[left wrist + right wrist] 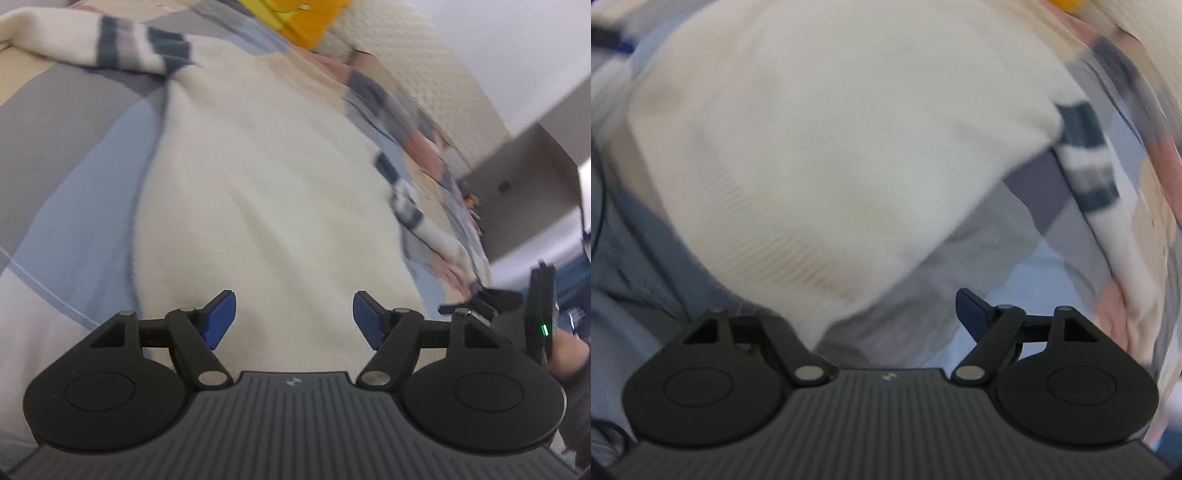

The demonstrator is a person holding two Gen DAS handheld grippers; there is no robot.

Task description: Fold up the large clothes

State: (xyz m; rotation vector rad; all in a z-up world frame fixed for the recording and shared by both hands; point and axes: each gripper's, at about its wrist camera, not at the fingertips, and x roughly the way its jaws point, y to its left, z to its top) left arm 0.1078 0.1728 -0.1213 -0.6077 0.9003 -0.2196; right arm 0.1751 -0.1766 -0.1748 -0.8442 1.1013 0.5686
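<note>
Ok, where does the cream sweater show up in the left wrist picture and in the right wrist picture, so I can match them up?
Left wrist view: the cream sweater fills the middle, running from the gripper's blue fingertips up to the top, one sleeve lying out to the upper left.
Right wrist view: the sweater fills the centre and upper left, blurred, its lower edge covering the left fingertip.
Shared landmark: the dark-striped sleeve cuff, at the sweater's right in both.

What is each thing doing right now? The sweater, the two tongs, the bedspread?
Cream sweater: lying spread on the bedspread, held by neither tongs.
Striped sleeve: stretched out to the side, flat.
Left tongs: open, nothing between them.
Right tongs: open, sweater edge covering one finger.
Patchwork bedspread: spread under the sweater.
</note>
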